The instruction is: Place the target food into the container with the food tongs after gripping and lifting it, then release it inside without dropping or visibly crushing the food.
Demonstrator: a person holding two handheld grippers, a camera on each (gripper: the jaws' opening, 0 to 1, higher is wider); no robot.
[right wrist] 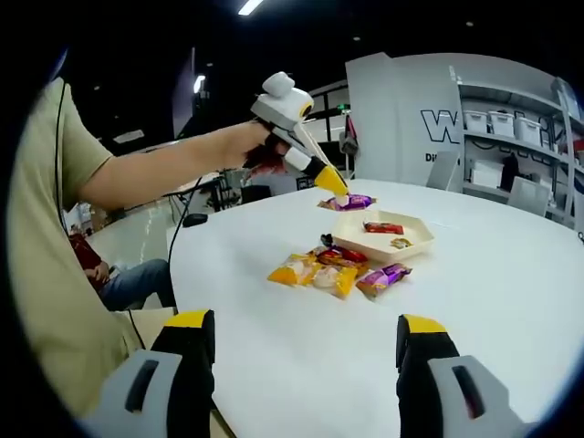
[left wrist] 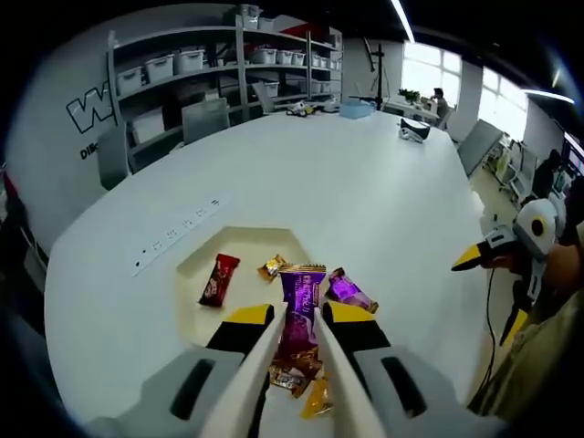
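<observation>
I find one readable marking: large outlined lettering on the grey wall panel [left wrist: 68, 119] beside the shelving [left wrist: 228, 64], of which I read a "W" in both views, the rest cut off by the shelving. Below it in the left gripper view sits a smaller line beginning "DI", the remainder illegible. Print on the candy wrappers [left wrist: 301, 292] is too blurred to read.

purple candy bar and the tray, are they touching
Apart. The right gripper view shows the purple candy bar held up in the tongs of the left gripper, clear air above the tray.
</observation>
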